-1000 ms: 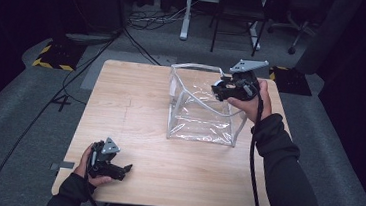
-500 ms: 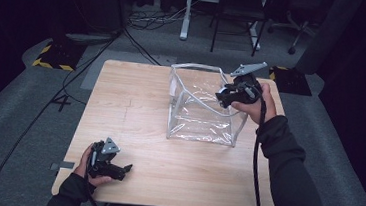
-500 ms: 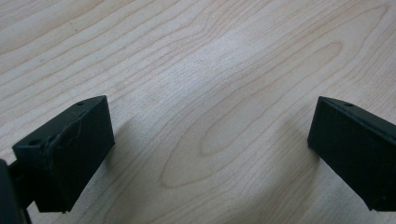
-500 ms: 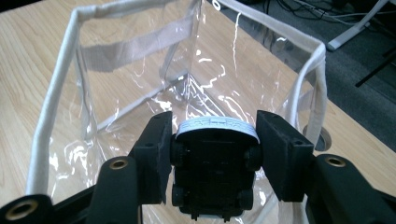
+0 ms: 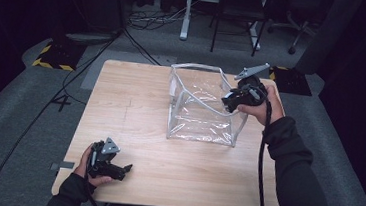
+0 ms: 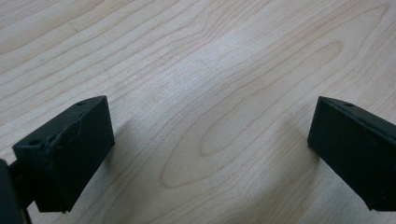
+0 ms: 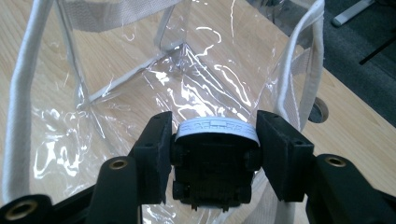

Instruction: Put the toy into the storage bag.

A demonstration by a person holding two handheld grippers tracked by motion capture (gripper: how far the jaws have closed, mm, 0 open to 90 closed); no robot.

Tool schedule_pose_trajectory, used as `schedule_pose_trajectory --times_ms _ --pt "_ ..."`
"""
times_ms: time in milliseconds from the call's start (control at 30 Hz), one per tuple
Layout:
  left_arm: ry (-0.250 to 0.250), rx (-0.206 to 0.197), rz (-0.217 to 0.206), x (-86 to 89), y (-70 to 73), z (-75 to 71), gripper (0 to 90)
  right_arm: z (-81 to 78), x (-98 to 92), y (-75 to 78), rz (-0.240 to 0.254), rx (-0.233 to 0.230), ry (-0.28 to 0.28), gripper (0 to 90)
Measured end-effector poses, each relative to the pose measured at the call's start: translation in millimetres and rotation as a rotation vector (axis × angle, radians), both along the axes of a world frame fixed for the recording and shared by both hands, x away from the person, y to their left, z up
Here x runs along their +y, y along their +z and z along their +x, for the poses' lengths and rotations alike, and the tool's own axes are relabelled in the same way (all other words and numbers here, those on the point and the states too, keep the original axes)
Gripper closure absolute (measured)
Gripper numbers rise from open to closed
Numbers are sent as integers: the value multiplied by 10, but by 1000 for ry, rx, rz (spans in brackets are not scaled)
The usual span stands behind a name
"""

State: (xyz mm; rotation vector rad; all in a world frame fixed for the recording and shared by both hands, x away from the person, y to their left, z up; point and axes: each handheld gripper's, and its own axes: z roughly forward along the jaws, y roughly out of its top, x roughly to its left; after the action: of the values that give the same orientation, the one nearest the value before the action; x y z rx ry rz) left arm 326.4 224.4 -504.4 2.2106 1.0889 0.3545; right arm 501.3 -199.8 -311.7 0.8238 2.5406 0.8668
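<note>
Resting on the wooden table (image 5: 135, 109), the left gripper (image 5: 126, 169) sits near the near-left corner, held by the person's left hand (image 5: 87, 167). Its jaws stand wide apart, and in the left gripper view the two black pads (image 6: 65, 154) have nothing between them but bare wood just ahead of them. A grey three-cornered plate (image 5: 111, 147) rides on top of this gripper, and a sleeve (image 5: 70, 196) comes in behind it from the bottom edge.

Well apart from it, to the right and farther away, stands a clear plastic bag (image 5: 198, 109) with white straps (image 5: 194, 66) along its rim. The bag is open at the top and stands upright on the table.

At the right rim of the bag is the right gripper (image 5: 227, 101), held by the right hand (image 5: 261, 106). It points toward the inside of the bag, above the opening. In the right gripper view its jaws are closed on a small dark object with a white round top (image 7: 215, 161); the pads (image 7: 156, 158) press on both of its sides. What this object is, I cannot tell. Beyond it, just ahead of the jaws, the wrinkled clear bottom of the bag (image 7: 187, 84) shines, and one white strap (image 7: 306, 60) rises beside the right jaw. A black cable (image 5: 261, 155) hangs down from this gripper along the forearm (image 5: 291, 167).
</note>
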Motion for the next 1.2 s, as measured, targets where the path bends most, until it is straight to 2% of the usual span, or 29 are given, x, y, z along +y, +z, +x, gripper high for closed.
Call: schedule_pose_trajectory --times_ms 100,267,300,433,633,667,800,867,933,1000,1133,1200 --pt "3 3 0 -1 1 -3 7 -7 -20 16 -41 1 6 484" --pt "-2 -2 0 1 0 1 7 -14 -44 27 -42 20 -2 484" --pt "0 -3 0 0 -1 1 7 -13 -37 27 -54 23 -6 484" --pt "-2 -4 2 1 0 2 7 -20 36 18 -44 26 9 484" --pt "-2 -3 0 1 0 2 6 20 85 9 -28 7 -3 485" --pt "-2 -3 1 1 0 2 6 33 112 7 -25 3 -25 485" --pt "-2 -3 0 1 -1 2 6 44 217 -17 -18 -4 -16 485" --pt "-1 -3 0 1 -1 2 6 44 270 -38 -45 1 -13 485" --pt "-2 -3 1 1 0 2 6 44 320 -67 -41 2 -23 485" --pt "-2 -4 1 1 0 2 6 59 347 -99 -64 -8 -15 485" --pt "-2 -2 0 1 -1 2 6 65 327 -128 -71 29 -28 484" --pt "-2 -3 0 1 -1 2 6 68 296 -133 -92 41 -19 484"
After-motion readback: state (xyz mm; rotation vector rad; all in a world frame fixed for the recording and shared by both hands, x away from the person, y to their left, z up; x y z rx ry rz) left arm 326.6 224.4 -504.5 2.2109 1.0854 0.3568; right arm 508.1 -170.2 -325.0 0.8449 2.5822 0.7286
